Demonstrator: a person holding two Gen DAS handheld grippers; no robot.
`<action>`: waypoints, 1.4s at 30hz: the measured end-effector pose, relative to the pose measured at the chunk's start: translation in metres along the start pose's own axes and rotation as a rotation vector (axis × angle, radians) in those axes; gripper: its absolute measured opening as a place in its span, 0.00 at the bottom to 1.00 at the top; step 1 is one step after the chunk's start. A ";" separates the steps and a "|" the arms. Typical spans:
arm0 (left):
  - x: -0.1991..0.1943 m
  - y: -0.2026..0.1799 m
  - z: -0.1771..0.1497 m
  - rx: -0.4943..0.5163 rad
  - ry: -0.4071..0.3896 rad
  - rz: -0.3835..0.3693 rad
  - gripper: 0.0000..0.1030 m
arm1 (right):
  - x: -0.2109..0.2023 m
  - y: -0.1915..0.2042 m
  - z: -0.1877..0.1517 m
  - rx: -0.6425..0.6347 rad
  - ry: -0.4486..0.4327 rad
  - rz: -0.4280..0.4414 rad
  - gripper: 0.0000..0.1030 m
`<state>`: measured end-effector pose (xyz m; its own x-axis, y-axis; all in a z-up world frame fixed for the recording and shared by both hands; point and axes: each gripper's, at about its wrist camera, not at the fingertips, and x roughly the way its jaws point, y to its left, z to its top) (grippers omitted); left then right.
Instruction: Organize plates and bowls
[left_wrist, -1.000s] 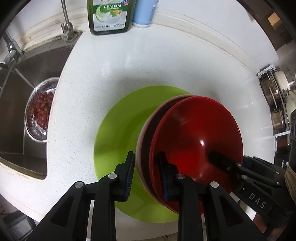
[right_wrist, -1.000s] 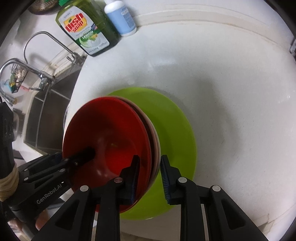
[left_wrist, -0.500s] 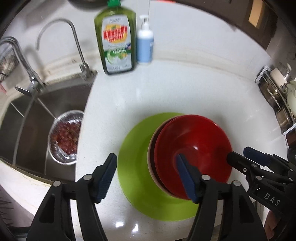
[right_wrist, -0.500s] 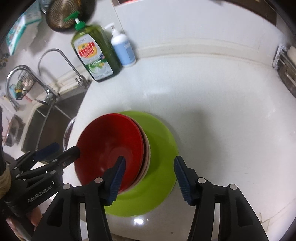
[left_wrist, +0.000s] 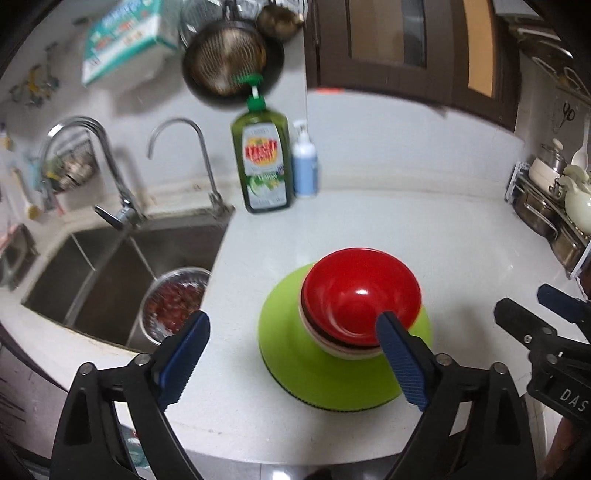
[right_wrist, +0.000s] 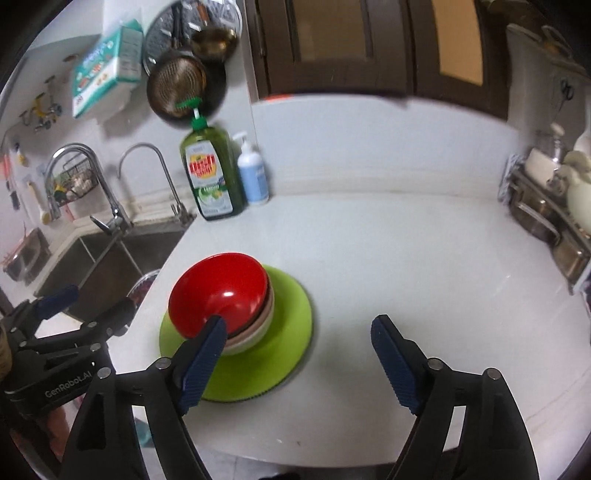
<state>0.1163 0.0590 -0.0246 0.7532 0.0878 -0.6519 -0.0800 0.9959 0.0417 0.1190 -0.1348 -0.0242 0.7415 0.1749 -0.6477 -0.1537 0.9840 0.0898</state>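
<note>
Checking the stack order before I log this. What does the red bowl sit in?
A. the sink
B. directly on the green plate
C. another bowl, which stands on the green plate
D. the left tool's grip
C: the red bowl nests in a pale bowl that stands on the green plate; both tools are open and clear.

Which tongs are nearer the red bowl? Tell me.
Left. The left tongs are open with the red bowl just ahead; the right tongs are open, the bowl off to their left.

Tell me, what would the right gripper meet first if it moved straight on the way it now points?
Probably the bare white countertop. The open right gripper aims just right of the green plate; depth is unclear.
</note>
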 end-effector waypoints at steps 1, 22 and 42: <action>-0.009 -0.001 -0.005 0.000 -0.021 0.005 0.93 | -0.009 -0.002 -0.004 0.005 -0.019 0.000 0.81; -0.149 -0.009 -0.083 0.005 -0.171 0.049 0.99 | -0.143 0.002 -0.088 -0.010 -0.162 0.003 0.82; -0.195 0.007 -0.102 0.061 -0.219 0.012 1.00 | -0.193 0.035 -0.111 -0.006 -0.211 -0.046 0.82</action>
<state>-0.0979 0.0463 0.0254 0.8768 0.0956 -0.4713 -0.0551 0.9936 0.0990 -0.1019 -0.1379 0.0201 0.8681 0.1330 -0.4783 -0.1196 0.9911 0.0585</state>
